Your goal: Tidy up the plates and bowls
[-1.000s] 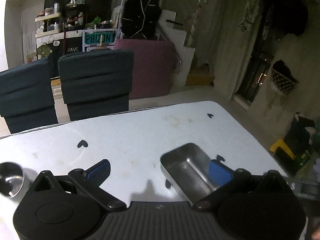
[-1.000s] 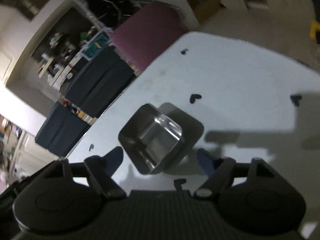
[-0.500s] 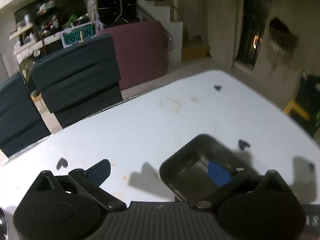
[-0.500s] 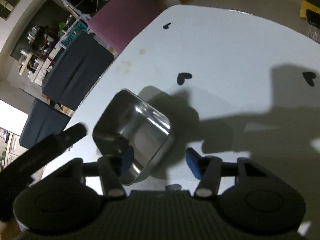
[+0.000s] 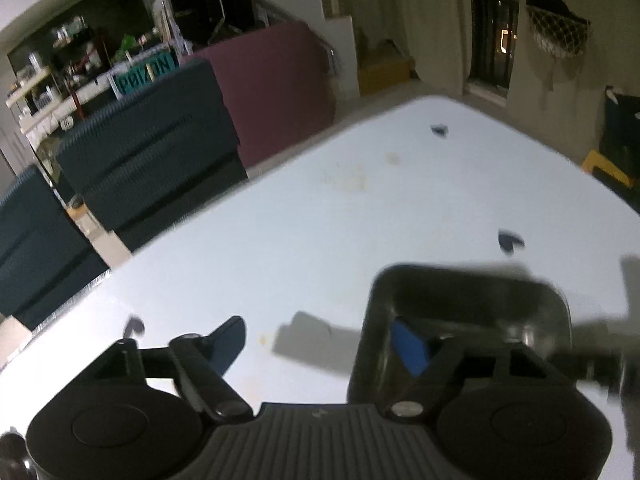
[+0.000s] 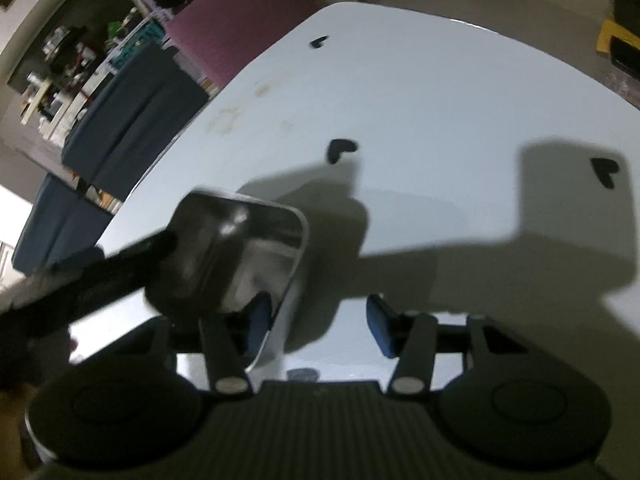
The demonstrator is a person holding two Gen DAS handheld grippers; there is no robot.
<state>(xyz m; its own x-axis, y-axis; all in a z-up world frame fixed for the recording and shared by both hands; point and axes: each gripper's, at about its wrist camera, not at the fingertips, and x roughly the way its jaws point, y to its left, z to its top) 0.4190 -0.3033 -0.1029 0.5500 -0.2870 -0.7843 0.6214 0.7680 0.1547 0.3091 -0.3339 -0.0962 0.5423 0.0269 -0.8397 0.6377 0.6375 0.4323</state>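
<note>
A rectangular steel tray (image 5: 468,312) sits on the white table (image 5: 320,220). My left gripper (image 5: 320,344) is open, its right finger (image 5: 408,346) inside the tray and its left finger (image 5: 224,346) outside over the table. In the right wrist view the same tray (image 6: 240,256) lies at lower left. My right gripper (image 6: 320,328) is open and straddles the tray's near right wall, left finger (image 6: 258,322) inside, right finger (image 6: 380,330) outside. The left gripper's dark finger (image 6: 100,276) reaches to the tray from the left.
Small black heart marks (image 6: 340,150) dot the table. Two dark blue chairs (image 5: 152,160) and a maroon sofa (image 5: 272,92) stand beyond the far edge. The table's right edge (image 5: 580,168) drops to the floor with a yellow object.
Both grippers have closed in on the tray. The right gripper's left finger has moved over the tray wall and inside. The small round bowl at the left has left the left wrist view.
</note>
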